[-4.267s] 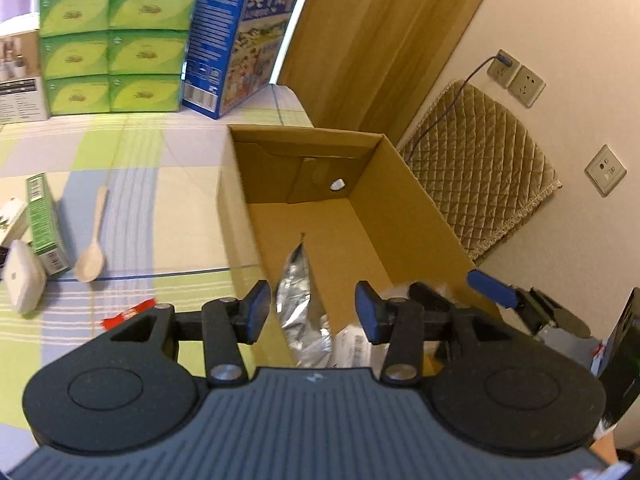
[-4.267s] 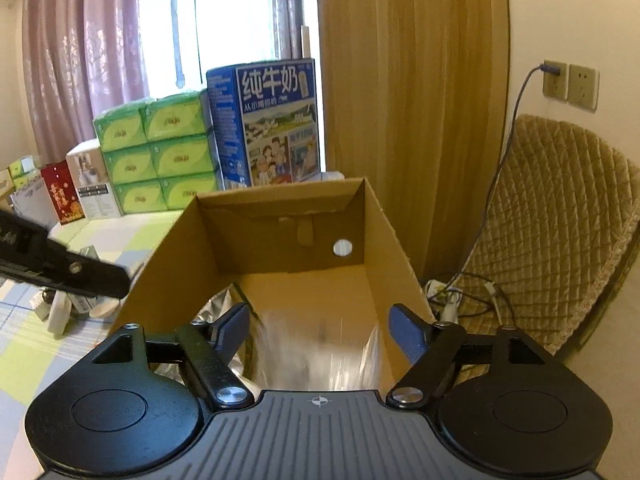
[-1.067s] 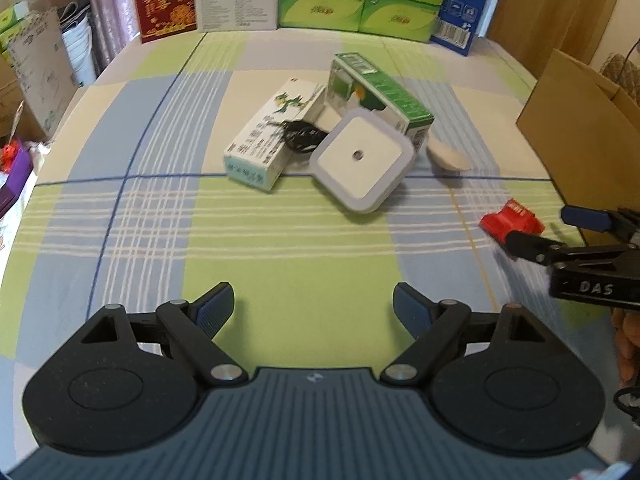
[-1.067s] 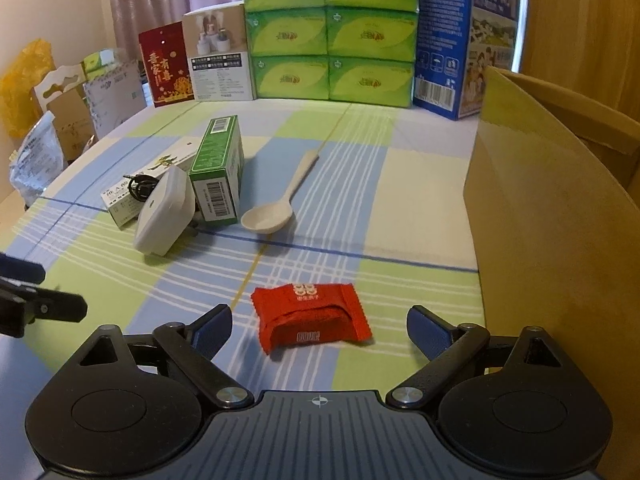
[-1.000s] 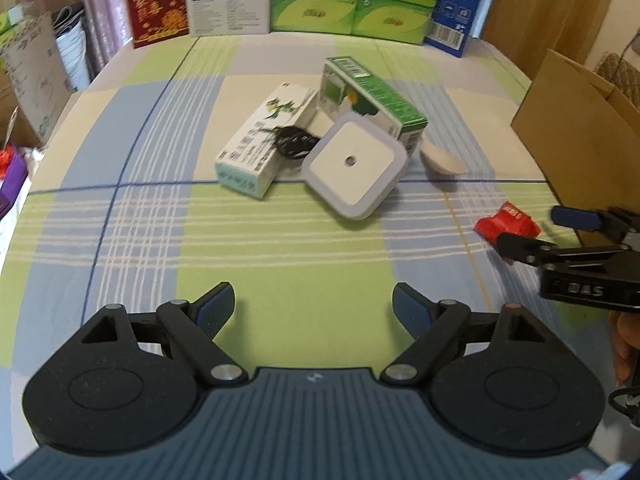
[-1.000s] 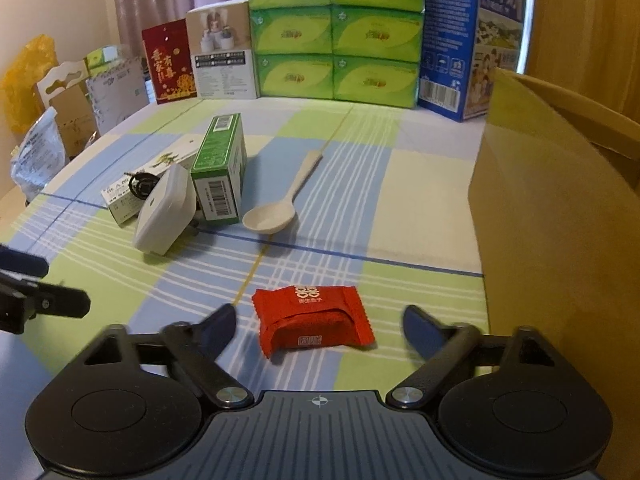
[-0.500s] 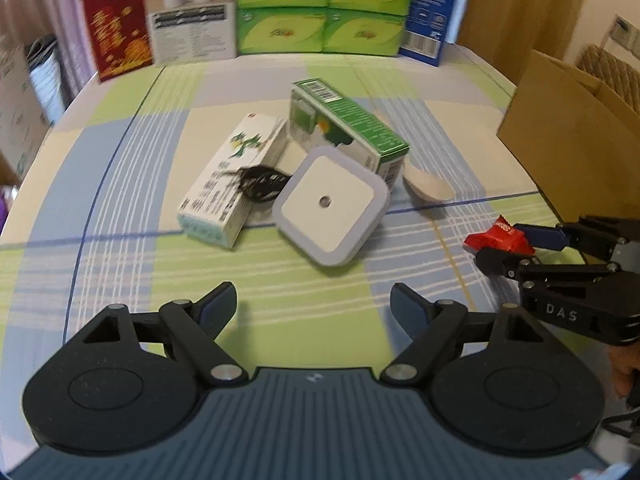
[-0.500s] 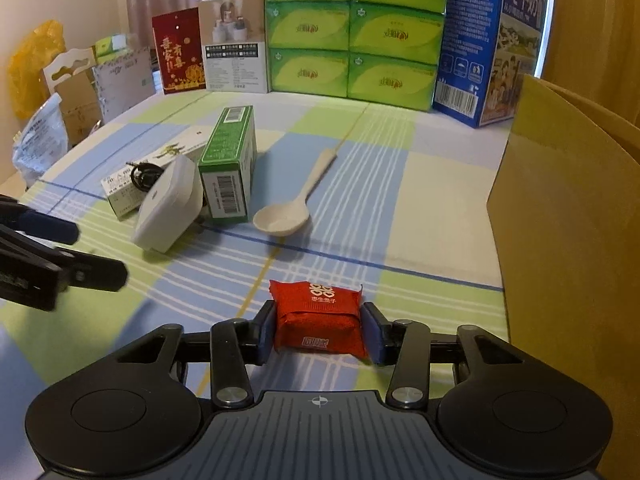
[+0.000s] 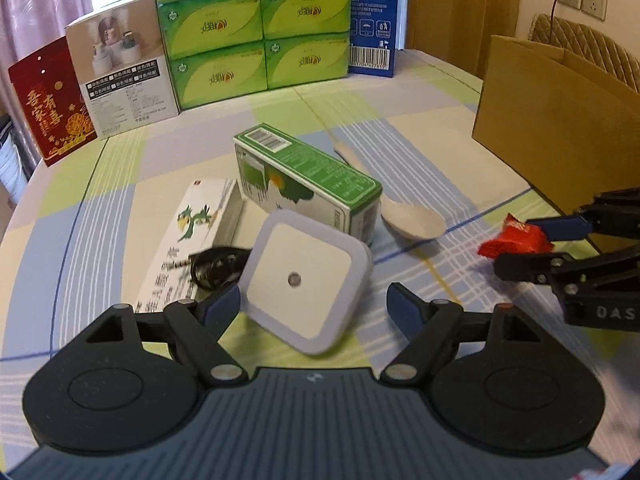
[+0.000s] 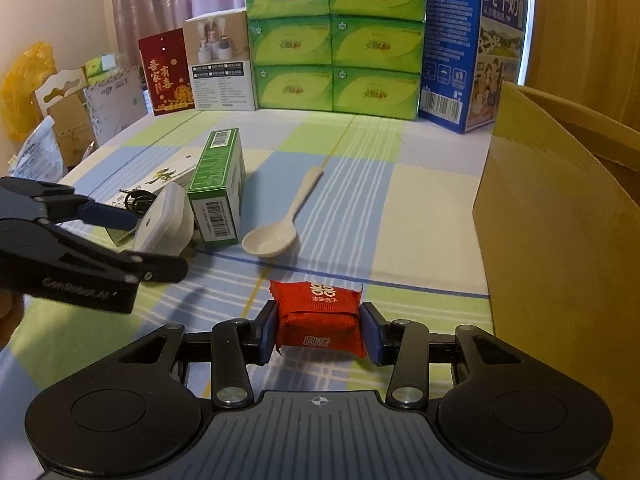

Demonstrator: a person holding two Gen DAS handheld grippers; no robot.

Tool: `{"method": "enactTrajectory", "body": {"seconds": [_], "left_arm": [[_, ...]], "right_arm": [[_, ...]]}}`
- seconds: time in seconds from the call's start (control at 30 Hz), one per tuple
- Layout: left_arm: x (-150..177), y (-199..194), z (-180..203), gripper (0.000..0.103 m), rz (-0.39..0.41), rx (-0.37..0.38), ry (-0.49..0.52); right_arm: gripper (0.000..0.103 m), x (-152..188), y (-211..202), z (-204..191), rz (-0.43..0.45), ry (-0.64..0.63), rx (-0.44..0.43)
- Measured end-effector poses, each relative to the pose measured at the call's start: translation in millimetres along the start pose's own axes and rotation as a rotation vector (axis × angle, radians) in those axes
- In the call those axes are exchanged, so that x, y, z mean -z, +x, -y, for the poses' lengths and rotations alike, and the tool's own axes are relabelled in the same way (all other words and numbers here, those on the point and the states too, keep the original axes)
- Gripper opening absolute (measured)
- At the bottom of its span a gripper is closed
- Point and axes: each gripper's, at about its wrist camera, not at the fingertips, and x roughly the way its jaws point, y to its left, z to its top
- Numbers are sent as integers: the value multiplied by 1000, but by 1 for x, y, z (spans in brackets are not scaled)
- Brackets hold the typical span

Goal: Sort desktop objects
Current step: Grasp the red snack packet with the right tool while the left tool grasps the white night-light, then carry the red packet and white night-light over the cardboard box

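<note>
My right gripper [image 10: 319, 328] is shut on a red snack packet [image 10: 320, 312], just above the checked tablecloth; from the left wrist view the packet [image 9: 514, 240] shows in that gripper [image 9: 532, 242] at the right. My left gripper [image 9: 314, 308] stands open around a white square night light [image 9: 306, 280], whose lower edge lies between the fingers. Behind the light lie a green carton [image 9: 308, 178], a white box with a green bird [image 9: 192, 236], a black cable coil [image 9: 216, 266] and a cream spoon [image 9: 412, 220]. The left gripper [image 10: 156, 240] shows at the left of the right wrist view.
An open cardboard box [image 10: 560, 240] stands at the right [image 9: 560, 120]. At the table's back stand green tissue packs [image 10: 336, 36], a blue milk carton [image 10: 472, 44], a white product box [image 10: 218, 64] and a red packet [image 10: 164, 72]. Bags and cartons sit off the left edge.
My right gripper has shut on the red packet and raised it slightly. My left gripper has moved forward and down until its open fingers reach the night light.
</note>
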Motion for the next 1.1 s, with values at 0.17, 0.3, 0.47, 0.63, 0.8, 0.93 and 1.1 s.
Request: {"method": "enactTrajectory", "body": {"seconds": [0.17,0.3,0.47,0.63,0.8,0.93,1.1], "left_arm": [[-5,6,-8,75,35,14,-18],[-4,7,-7,71,27,8,-5],[-3,-6,1,71,-39,16,-4],[10,-35,14,67,-125,38,-64],[30,-67,32,64,-130,73,-26],[44,-77,40,66,-90,93,67],[51,-74,43,75,-50,77,224]], "right_arm": [[40,2,-1,0,-5,10,2],[40,5,-3,0,-11,15,9],[40,8,-11,-2,-13,1,4],[40,16,-31,-7,-14,0,-9],[40,32,-54,-16,-22,-5,-31],[40,45,-61,-20,-40,-6,-29],[41,50,-58,-21,-53,-6,-20]]}}
